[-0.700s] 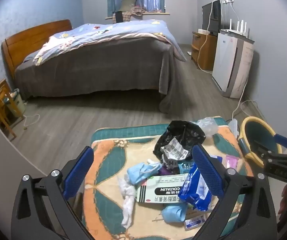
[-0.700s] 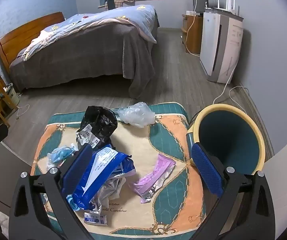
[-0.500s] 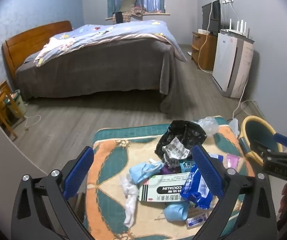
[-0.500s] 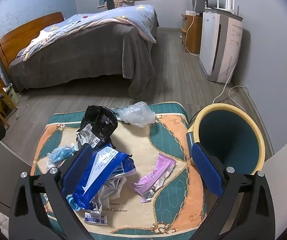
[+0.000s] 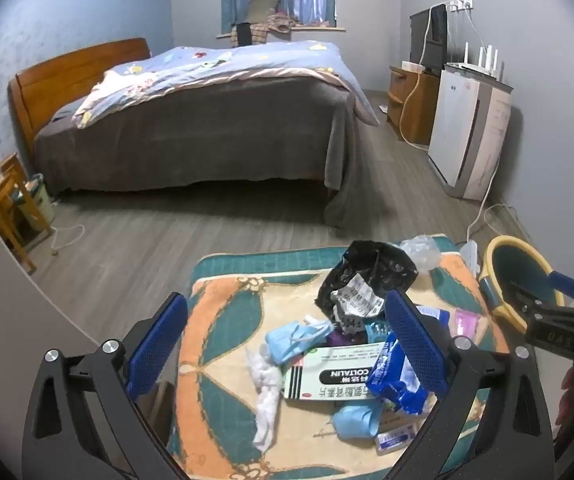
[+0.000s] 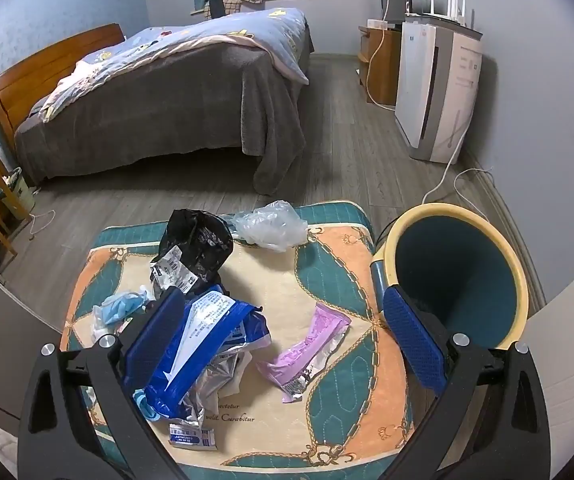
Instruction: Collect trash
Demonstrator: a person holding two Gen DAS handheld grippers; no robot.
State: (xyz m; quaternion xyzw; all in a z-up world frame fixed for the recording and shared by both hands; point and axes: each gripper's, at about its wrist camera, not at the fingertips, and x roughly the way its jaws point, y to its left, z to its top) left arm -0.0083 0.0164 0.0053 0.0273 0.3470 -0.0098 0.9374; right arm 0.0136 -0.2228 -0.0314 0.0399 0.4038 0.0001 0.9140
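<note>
Several loose bits of trash sit piled on the patterned mat (image 6: 339, 276), nothing collected yet by the look of it. The bin (image 6: 453, 216), teal inside with a yellow rim, stands at the mat's right edge and looks empty from here.

Left gripper (image 5: 287, 350): jaws wide apart, nothing held, hovering over the near-left side of the pile. Right gripper (image 6: 283, 334): also wide open and empty, above the blue wipes pack (image 6: 203, 344) and the purple wrapper (image 6: 307, 354).

Handling guesses:
- Blue wipes pack: soft film, crinkly, probably light and slick. Pinch a raised fold at its near end, not the flat face.
- Purple wrapper: thin foil-lined film, near weightless, lies flat on the mat. Take the curled edge; pile of the mat may snag the pads.
- White medicine box (image 5: 329, 376), printed COLTALIN: stiff card, the easiest grab. Close across its narrow side. It is partly under the blue pack.
- Blue face masks (image 5: 293, 338) and white tissue wad (image 5: 265, 388): limp, compress to nothing, need jaws shut fully.
- Black plastic bag (image 6: 197, 240) with a crumpled printed label (image 6: 175, 272) in front, far-left of the mat: floppy; grab a bunched ridge.
- Clear plastic bag (image 6: 273, 224), far edge: slippery, same approach.
- Small sachet (image 6: 191, 436), near edge, flat: hardest to lift.

Purple wrapper lies closest to the bin, so probably the first pick for the right side.
</note>
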